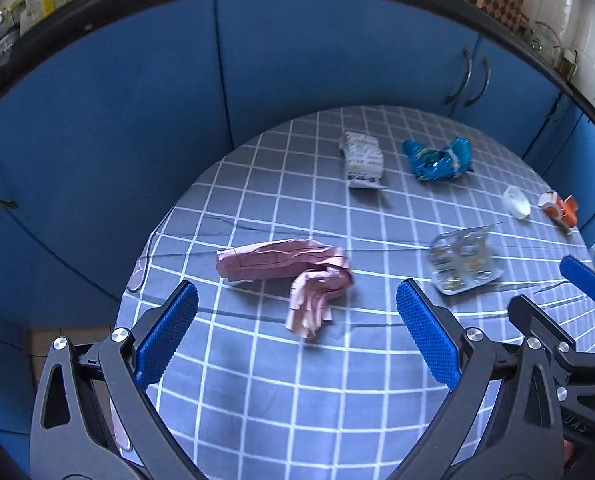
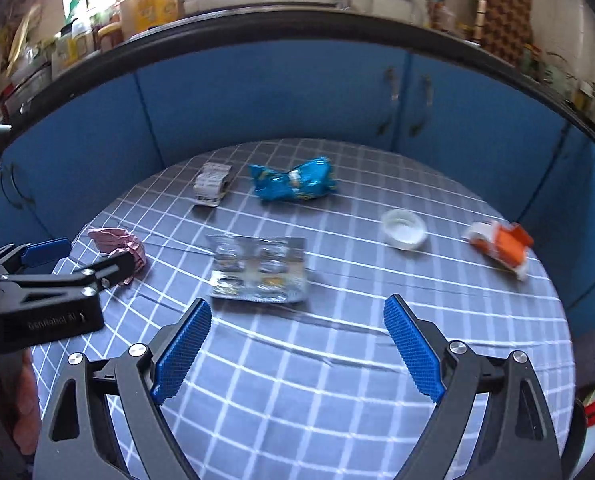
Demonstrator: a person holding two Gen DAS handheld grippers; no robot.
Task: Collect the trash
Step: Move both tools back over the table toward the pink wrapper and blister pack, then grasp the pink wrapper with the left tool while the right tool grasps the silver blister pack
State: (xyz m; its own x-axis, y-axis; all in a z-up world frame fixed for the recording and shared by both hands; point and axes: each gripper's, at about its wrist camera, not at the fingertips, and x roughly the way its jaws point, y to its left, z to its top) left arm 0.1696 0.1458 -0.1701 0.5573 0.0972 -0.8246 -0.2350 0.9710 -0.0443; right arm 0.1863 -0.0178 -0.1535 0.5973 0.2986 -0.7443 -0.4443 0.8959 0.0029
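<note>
Both grippers over a table with a grey checked cloth (image 1: 257,400), trash scattered on it; blue cabinet doors (image 1: 137,120) behind. Left gripper (image 1: 297,320): fingers spread wide, nothing between them, above the cloth, with crumpled pink paper (image 1: 293,276) lying just ahead between the finger lines. Right gripper (image 2: 297,336): fingers likewise wide apart and empty, a used blister pack (image 2: 257,270) just ahead, nearer the left finger. Hard to make out: print on the small white packet (image 1: 362,160) is unreadable in both views; blister contents are blurred foil glare. Cut off: in the left wrist view the right gripper appears only at the right edge, one blue pad (image 1: 585,278) and part of its frame. In the right wrist view the left gripper's body covers part of the pink paper, so only its crumpled end shows; the left view shows its whole length. Blue snack wrapper (image 2: 293,180), clear plastic lid (image 2: 403,228) and orange-white torn carton (image 2: 499,246) are clearer in the right view; in the left view they sit squeezed toward the right rim. Countertop clutter (image 2: 149,4) above the cabinets is overexposed, items not identifiable.
</note>
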